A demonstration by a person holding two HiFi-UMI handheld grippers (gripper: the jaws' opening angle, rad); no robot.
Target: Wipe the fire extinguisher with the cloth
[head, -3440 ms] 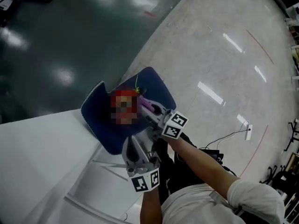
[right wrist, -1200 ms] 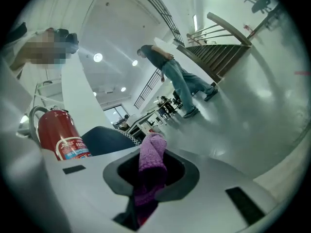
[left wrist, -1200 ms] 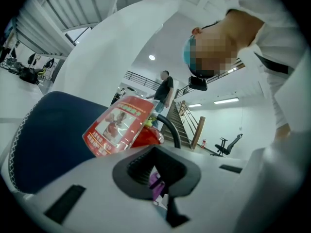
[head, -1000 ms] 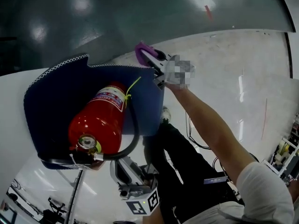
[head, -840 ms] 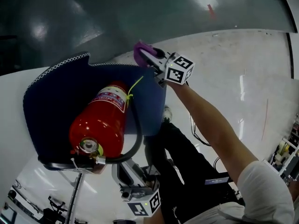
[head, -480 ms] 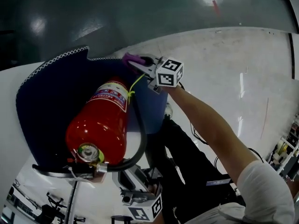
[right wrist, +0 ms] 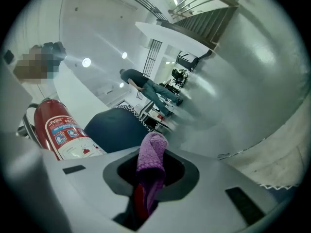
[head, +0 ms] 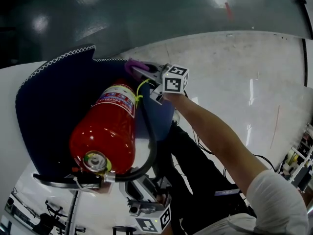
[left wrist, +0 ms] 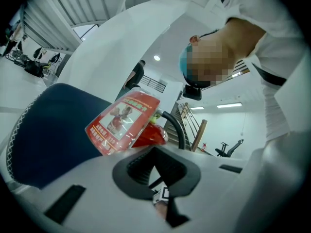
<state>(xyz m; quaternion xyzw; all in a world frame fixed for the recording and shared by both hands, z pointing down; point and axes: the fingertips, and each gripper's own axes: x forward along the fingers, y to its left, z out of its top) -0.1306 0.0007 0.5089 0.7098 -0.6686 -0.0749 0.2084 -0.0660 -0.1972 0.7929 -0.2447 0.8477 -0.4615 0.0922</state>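
A red fire extinguisher (head: 105,131) lies on a dark blue mat (head: 49,106), its valve and black hose (head: 149,146) toward me. My right gripper (head: 138,68) is shut on a purple cloth (head: 131,64) at the far end of the cylinder, next to its yellow tag. In the right gripper view the cloth (right wrist: 151,154) sticks out between the jaws, with the extinguisher (right wrist: 60,127) to the left. My left gripper (head: 131,180) sits low by the hose, jaws together, with nothing seen between them. The left gripper view shows the extinguisher (left wrist: 148,136), its label and the mat (left wrist: 48,135) beyond.
The mat rests on a white table (head: 12,151). Beyond are a dark green floor and a pale floor (head: 234,72) with cables. My black-clad legs stand under the table edge. A person (right wrist: 146,87) stands far off, near chairs and a stair railing (left wrist: 194,125).
My right gripper with the purple cloth has moved left and down from the mat's far corner to the extinguisher's far end. The left gripper has hardly moved.
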